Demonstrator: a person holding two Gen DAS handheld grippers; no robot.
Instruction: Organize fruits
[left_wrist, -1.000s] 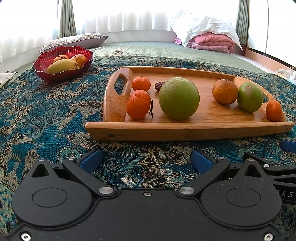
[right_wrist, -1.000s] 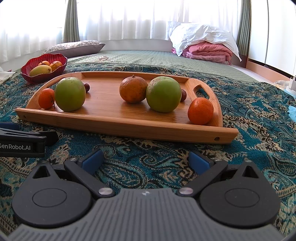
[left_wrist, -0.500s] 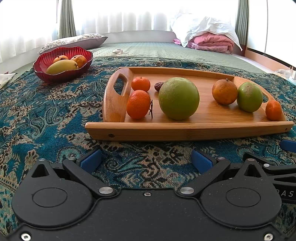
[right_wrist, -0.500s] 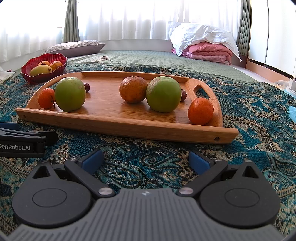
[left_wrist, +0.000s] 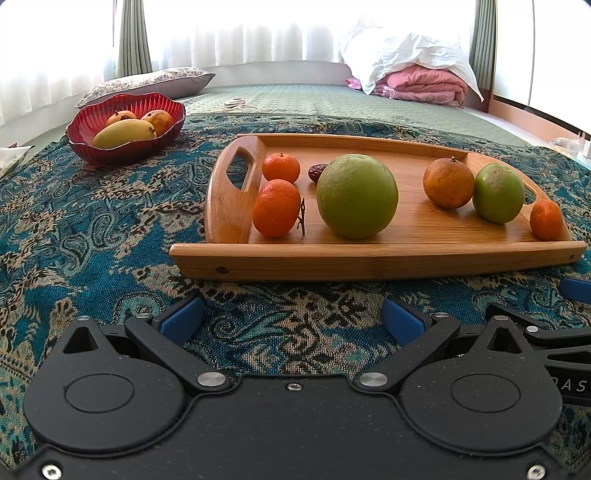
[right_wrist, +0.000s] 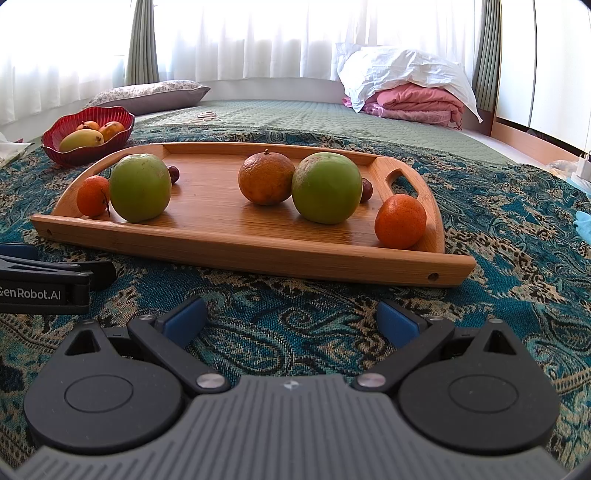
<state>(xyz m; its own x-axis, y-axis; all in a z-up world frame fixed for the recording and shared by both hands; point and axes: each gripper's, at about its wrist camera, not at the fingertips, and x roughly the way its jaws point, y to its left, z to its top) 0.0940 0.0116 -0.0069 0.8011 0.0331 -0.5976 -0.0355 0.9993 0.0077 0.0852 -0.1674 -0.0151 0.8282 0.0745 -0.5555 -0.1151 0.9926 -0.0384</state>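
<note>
**Left wrist view: both grippers wide and empty in front of the fruit tray**

Your left gripper (left_wrist: 291, 319) rests low over the patterned cloth (left_wrist: 92, 229), its blue pads spread wide with nothing between them. Your right gripper (right_wrist: 290, 317) sits the same way, wide and empty, just beside the left one. Both point at the near rim of the wooden tray (left_wrist: 369, 258), which lies close ahead, so either can reach a fruit without crossing the other.

Count what the tray holds. There are two big green fruits, one toward the left (left_wrist: 356, 195) and one toward the right (left_wrist: 498, 192). One dull, mottled orange (left_wrist: 447, 182) touches the right-hand green fruit. There are three small tangerines: two by the left handle (left_wrist: 276, 207) (left_wrist: 281, 168) and one by the right handle (right_wrist: 400, 220). Two small dark fruits sit at the back, one behind each green fruit (right_wrist: 173, 173) (right_wrist: 365, 189). They lie mixed, not grouped by kind.

Farther off to the left stands one red bowl (left_wrist: 88, 147). It holds one yellow-green mango (left_wrist: 123, 133) and two rounder orange-red fruits behind it.

This fits either a sort under way into the bowl or a layout already settled; you cannot tell which from here.
</note>
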